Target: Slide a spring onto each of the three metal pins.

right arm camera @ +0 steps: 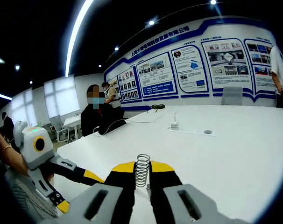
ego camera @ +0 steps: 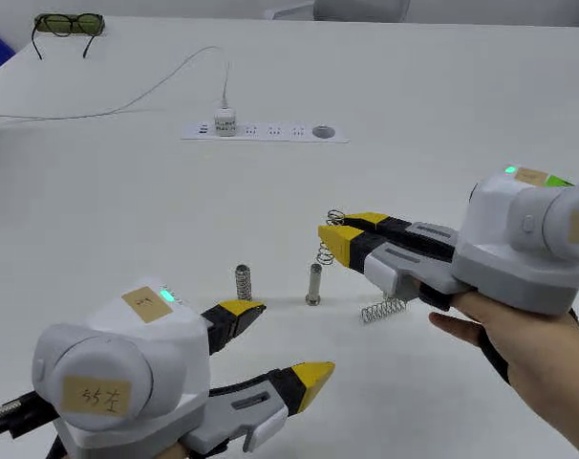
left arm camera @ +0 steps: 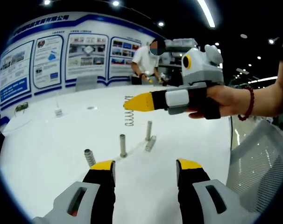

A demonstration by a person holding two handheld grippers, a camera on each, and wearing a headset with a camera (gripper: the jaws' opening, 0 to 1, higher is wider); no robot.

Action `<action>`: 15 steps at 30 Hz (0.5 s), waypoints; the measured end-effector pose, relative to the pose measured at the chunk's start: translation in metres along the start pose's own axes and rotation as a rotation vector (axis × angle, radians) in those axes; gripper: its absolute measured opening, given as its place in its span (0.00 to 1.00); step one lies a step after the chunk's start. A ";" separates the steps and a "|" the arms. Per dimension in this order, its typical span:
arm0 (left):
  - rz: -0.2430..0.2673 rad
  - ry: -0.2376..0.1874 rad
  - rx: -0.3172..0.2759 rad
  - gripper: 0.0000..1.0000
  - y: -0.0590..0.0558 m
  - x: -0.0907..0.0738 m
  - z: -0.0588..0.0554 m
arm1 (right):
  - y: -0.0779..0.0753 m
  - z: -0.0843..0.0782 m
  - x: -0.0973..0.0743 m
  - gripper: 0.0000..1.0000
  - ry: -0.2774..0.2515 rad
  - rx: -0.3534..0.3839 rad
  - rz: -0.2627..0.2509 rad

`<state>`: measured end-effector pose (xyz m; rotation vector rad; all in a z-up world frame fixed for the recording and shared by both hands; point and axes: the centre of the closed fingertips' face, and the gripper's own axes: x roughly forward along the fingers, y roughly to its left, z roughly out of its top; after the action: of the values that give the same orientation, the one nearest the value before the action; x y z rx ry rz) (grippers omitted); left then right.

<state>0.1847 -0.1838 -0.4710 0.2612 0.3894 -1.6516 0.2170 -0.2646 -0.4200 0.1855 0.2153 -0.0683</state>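
Observation:
One metal pin [ego camera: 243, 282] stands upright with a spring on it, also visible in the left gripper view [left arm camera: 89, 157]. To its right stands a bare pin [ego camera: 314, 284] [left arm camera: 123, 145]. A second bare pin [left arm camera: 149, 130] stands farther off, with a loose spring [ego camera: 383, 309] [left arm camera: 151, 143] lying beside it. My right gripper [ego camera: 332, 232] [left arm camera: 127, 105] hovers just above and beyond the bare pin, shut on another spring [ego camera: 328, 239] [right arm camera: 142, 170] that hangs upright between its yellow tips. My left gripper [ego camera: 278, 340] [left arm camera: 146, 168] is open and holds nothing, near the front edge and short of the pins.
A white power strip [ego camera: 266, 131] with a plugged charger and cable lies at the back of the white table [ego camera: 127, 210]. Dark glasses [ego camera: 70, 23] rest at the far left corner. People stand and sit beyond the table.

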 end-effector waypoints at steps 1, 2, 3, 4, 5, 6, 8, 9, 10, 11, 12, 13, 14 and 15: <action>0.001 0.000 -0.003 0.54 0.000 0.000 0.000 | -0.001 0.000 0.001 0.12 0.000 -0.005 -0.002; 0.003 0.000 -0.005 0.55 0.001 0.000 0.000 | -0.001 -0.001 0.002 0.12 0.001 -0.010 -0.003; 0.006 0.001 -0.007 0.55 0.001 0.000 -0.001 | -0.003 -0.002 0.004 0.12 0.003 -0.007 -0.004; 0.007 0.002 -0.007 0.55 0.001 0.000 -0.001 | -0.003 -0.003 0.005 0.12 0.005 -0.007 -0.006; 0.008 0.004 -0.010 0.55 0.002 0.000 -0.002 | -0.004 -0.005 0.007 0.12 0.009 -0.013 -0.010; 0.009 0.004 -0.013 0.55 0.002 0.000 -0.002 | -0.005 -0.006 0.008 0.12 0.011 -0.015 -0.013; 0.008 0.005 -0.017 0.57 0.002 -0.001 -0.002 | -0.007 -0.009 0.010 0.12 0.021 -0.008 -0.021; 0.008 0.005 -0.017 0.57 0.003 -0.001 -0.002 | -0.008 -0.010 0.011 0.12 0.024 -0.011 -0.024; 0.009 0.004 -0.017 0.57 0.003 -0.001 -0.002 | -0.009 -0.012 0.012 0.12 0.025 -0.018 -0.027; 0.010 0.004 -0.019 0.57 0.003 -0.001 -0.002 | -0.009 -0.012 0.013 0.12 0.028 -0.020 -0.030; 0.009 0.005 -0.020 0.58 0.003 -0.001 -0.003 | -0.010 -0.013 0.013 0.12 0.030 -0.021 -0.034; 0.009 0.006 -0.024 0.58 0.003 -0.001 -0.003 | -0.011 -0.014 0.014 0.12 0.030 -0.022 -0.037; 0.009 0.008 -0.027 0.58 0.003 -0.001 -0.003 | -0.011 -0.015 0.015 0.12 0.032 -0.021 -0.037; 0.008 0.010 -0.029 0.59 0.003 0.000 -0.004 | -0.011 -0.017 0.016 0.12 0.035 -0.019 -0.037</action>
<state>0.1870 -0.1822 -0.4749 0.2493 0.4195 -1.6365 0.2281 -0.2731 -0.4419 0.1634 0.2544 -0.1001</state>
